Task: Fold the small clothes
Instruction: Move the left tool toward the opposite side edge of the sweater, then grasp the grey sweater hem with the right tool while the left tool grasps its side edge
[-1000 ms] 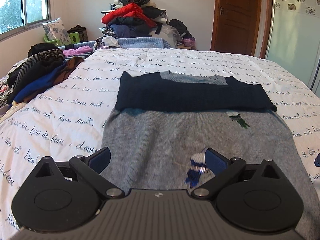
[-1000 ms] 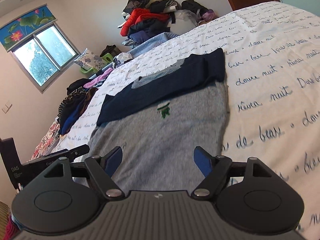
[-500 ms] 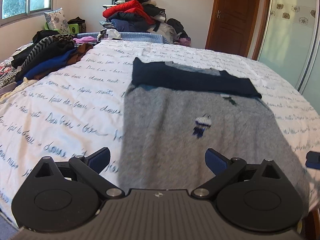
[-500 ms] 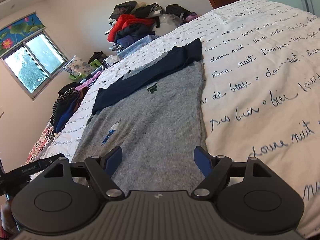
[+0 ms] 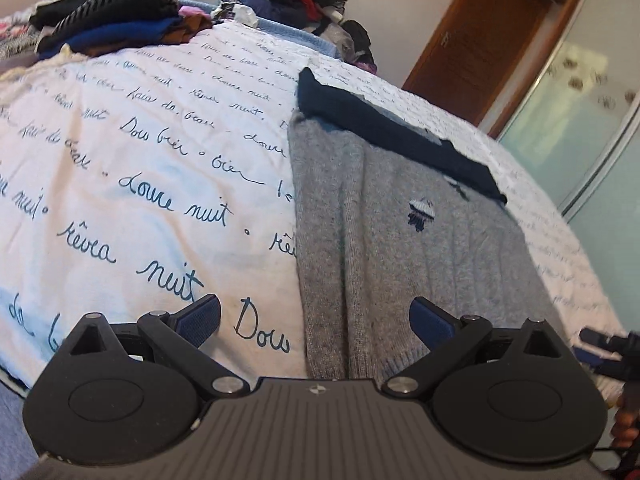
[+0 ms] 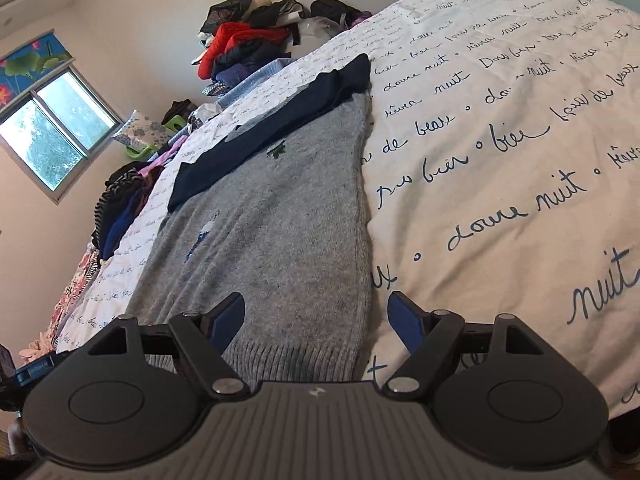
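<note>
Both jaws wide and empty, left gripper (image 5: 314, 318) and right gripper (image 6: 316, 314) straddling opposite bottom-hem corners of grey sweater (image 5: 400, 248) lying flat on bed (image 5: 140, 168), navy sleeves folded across chest, presumably lining up for bottom-up fold.

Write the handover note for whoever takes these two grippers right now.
Left gripper: open, empty, over the near left corner of the grey sweater.
Right gripper: open, empty, straddling the sweater's near right hem corner.
Sweater lies flat on the bedspread, its navy sleeves already folded across the far end.
Left to do: grip both hem corners and fold the body up toward the sleeves, probably; then set it aside. More clothes wait in the heap at the bed's left edge and the pile by the wall.
</note>
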### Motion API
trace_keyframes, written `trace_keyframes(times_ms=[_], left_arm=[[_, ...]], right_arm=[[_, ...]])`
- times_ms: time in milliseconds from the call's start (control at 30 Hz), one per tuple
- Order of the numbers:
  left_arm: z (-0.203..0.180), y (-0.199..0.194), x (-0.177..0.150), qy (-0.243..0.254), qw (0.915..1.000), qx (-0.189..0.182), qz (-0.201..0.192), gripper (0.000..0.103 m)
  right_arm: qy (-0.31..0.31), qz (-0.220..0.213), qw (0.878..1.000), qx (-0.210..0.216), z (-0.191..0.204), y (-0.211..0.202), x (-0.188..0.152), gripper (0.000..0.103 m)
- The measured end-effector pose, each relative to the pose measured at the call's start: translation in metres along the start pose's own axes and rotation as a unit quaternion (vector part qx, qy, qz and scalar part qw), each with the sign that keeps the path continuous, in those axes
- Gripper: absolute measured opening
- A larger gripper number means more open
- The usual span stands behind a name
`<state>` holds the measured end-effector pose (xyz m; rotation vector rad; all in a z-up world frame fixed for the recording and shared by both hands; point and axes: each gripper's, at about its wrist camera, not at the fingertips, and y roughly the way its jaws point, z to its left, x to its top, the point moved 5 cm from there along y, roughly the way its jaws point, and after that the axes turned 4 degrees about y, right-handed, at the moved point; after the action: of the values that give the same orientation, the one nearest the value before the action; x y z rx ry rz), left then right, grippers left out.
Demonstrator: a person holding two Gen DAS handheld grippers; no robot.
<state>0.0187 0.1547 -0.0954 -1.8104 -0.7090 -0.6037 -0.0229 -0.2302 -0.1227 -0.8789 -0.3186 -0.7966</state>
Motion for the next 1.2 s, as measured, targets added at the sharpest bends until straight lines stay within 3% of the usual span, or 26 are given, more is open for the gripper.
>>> trace_keyframes(times_ms=[233, 400, 533, 600, 733, 833, 867, 1200], left_arm=[[0.007, -0.002, -0.001, -0.01, 0.9999, 0.009, 0.009, 0.099], [0.005, -0.001, -0.004, 0.01, 0.9994, 0.027, 0.016, 0.099], [0.008, 0.001, -0.002, -0.006, 0.9994, 0.028, 0.018, 0.099], [0.008, 0.002, -0.003, -0.011, 0.9994, 0.027, 0.02, 0.099], [0.006, 0.003, -0.004, -0.003, 0.9995, 0.02, 0.022, 0.099], [0.005, 0.001, -0.004, -0.005, 0.9997, 0.006, 0.024, 0.099], [0.005, 0.0, -0.003, -0.008, 0.9997, -0.002, 0.023, 0.099], [0.005, -0.005, -0.011, -0.036, 0.9941, -0.088, 0.053, 0.099]], right_arm=[[0.01, 0.008, 1.0, 0.02, -0.011, -0.006, -0.006, 0.079], [0.027, 0.047, 0.995, 0.084, -0.007, -0.001, -0.018, 0.079], [0.077, 0.06, 0.987, 0.129, -0.012, 0.006, -0.025, 0.079], [0.102, 0.058, 0.982, 0.149, -0.016, 0.009, -0.025, 0.069], [0.127, 0.069, 0.977, 0.158, -0.023, 0.024, -0.027, 0.035], [0.129, 0.068, 0.976, 0.163, -0.021, 0.028, -0.026, 0.026], [0.124, 0.065, 0.977, 0.158, -0.02, 0.028, -0.025, 0.013], [0.075, 0.039, 0.989, 0.124, -0.021, -0.001, -0.012, 0.008]])
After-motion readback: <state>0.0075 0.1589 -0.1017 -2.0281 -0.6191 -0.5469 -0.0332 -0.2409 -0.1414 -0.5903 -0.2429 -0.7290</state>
